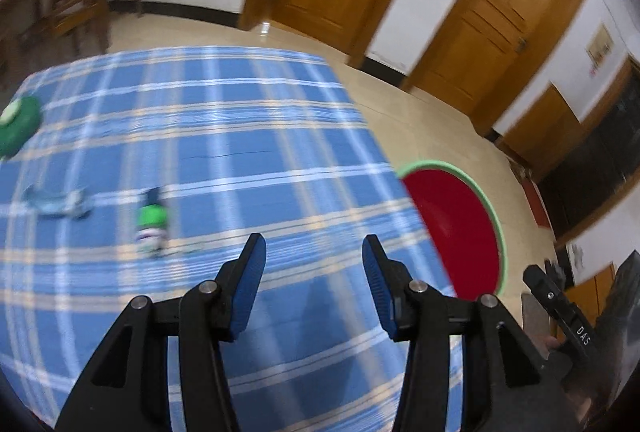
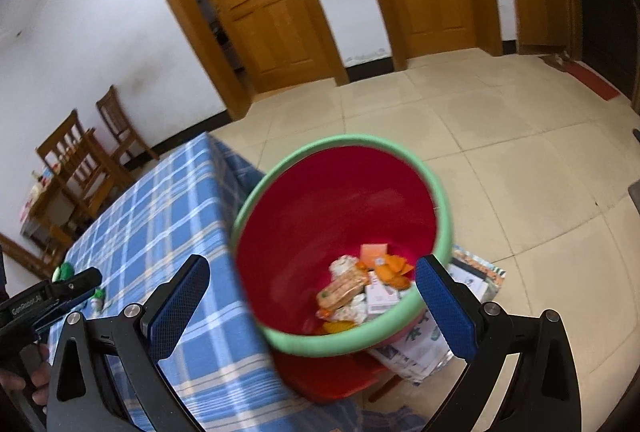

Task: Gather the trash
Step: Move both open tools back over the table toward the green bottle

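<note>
My left gripper (image 1: 314,252) hangs released over the blue plaid tablecloth (image 1: 208,119), nothing between its blue pads. A green-and-white wrapper (image 1: 152,222) lies at ten o'clock from the tips, with a pale crumpled scrap (image 1: 58,203) farther toward nine o'clock — both blurred. My right gripper (image 2: 314,278) is spread wide and empty above the red bin (image 2: 332,191), just beside the table edge; wrappers (image 2: 360,290) lie in its bottom.

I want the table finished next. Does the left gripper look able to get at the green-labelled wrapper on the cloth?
Probably yes. The left gripper is open and empty above the checked cloth, and the green-labelled wrapper lies just ahead to its left with nothing between them.
</note>
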`<state>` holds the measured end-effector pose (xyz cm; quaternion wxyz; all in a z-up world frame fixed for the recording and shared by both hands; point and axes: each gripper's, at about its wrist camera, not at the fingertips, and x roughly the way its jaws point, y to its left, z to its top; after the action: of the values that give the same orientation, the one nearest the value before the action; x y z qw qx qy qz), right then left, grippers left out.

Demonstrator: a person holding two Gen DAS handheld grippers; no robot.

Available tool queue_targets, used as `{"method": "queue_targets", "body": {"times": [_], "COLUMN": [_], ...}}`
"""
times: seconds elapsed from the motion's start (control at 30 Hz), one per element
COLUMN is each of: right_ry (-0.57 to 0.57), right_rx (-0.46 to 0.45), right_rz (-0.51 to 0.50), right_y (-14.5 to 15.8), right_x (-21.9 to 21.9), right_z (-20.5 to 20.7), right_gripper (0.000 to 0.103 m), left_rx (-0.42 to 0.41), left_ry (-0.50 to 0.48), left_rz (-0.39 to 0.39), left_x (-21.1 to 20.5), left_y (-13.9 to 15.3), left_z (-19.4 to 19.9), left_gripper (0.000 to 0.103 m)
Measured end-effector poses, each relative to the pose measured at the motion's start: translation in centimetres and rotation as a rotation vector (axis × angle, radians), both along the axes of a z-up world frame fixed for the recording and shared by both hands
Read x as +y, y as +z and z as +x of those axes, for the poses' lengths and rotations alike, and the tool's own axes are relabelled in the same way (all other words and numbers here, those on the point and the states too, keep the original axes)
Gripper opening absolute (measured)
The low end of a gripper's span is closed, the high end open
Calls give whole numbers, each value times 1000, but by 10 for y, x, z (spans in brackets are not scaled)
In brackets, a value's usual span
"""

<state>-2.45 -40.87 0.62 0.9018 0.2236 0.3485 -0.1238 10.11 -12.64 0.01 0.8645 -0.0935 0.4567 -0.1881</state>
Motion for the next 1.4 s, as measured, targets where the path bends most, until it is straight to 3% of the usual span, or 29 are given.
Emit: {"method": "queue_targets", "body": {"times": [0.4,0.63,0.97,1.4], "right_ry": [154,206,244,269], "right_rx": [39,67,78,93], "right_rz": [-19,-23,-47,-47], "right_y": [6,1,-1,-7], "right_x": [65,89,103,109], "right_z": [34,46,57,62], "right_gripper": [102,102,102,102], "left_rx": [58,79,73,38], "left_ry": [273,364,398,430], "left_rz": [-26,-24,-39,-50], "left_x": [109,144,156,154], "left_y": [-20,-34,-43,-43], "left_z": [13,28,53,77], "left_gripper": [50,50,51,64]}}
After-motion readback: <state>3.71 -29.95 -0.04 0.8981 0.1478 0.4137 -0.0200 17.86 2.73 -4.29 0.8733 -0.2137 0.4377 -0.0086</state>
